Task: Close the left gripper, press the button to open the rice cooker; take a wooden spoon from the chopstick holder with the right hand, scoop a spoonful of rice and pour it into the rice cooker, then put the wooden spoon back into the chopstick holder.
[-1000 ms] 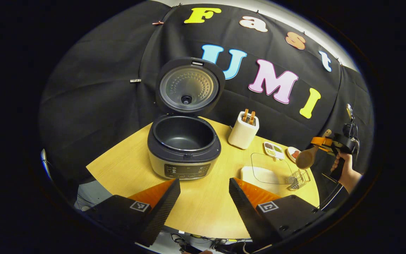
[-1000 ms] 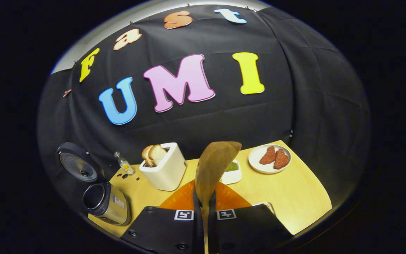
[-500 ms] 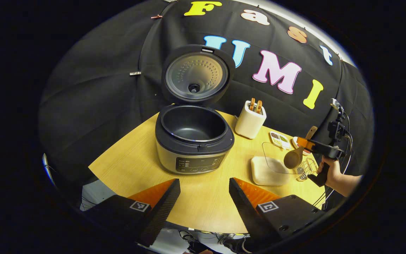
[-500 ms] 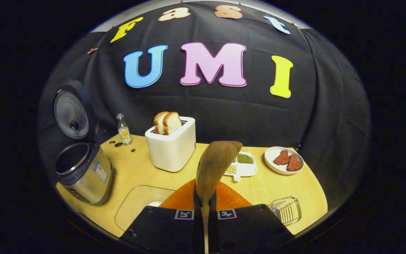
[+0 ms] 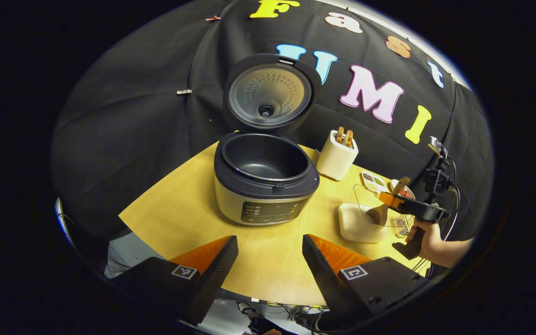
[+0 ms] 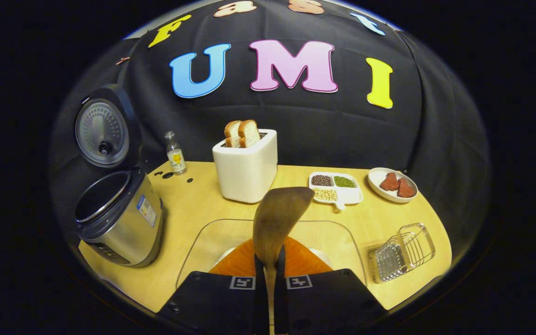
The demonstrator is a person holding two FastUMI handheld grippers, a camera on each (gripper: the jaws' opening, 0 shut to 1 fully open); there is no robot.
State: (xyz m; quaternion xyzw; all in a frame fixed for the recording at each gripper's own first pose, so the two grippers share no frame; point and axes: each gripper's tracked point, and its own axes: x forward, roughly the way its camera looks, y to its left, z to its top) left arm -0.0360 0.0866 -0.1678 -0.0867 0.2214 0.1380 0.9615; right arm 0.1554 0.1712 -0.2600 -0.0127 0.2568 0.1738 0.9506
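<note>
The right claw (image 6: 268, 279) is clamped on a wooden spoon (image 6: 277, 218), its bowl poised over a clear rice container (image 6: 212, 237) on the desk (image 6: 193, 200). The left claw (image 5: 268, 260) hangs wide open, empty. The rice cooker (image 5: 265, 179) stands open. The rice looks shallow, perhaps; a steep scoop could tip the light container.

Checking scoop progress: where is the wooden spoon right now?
In the right gripper view the wooden spoon is clamped in the right gripper, over the clear rice container.
</note>
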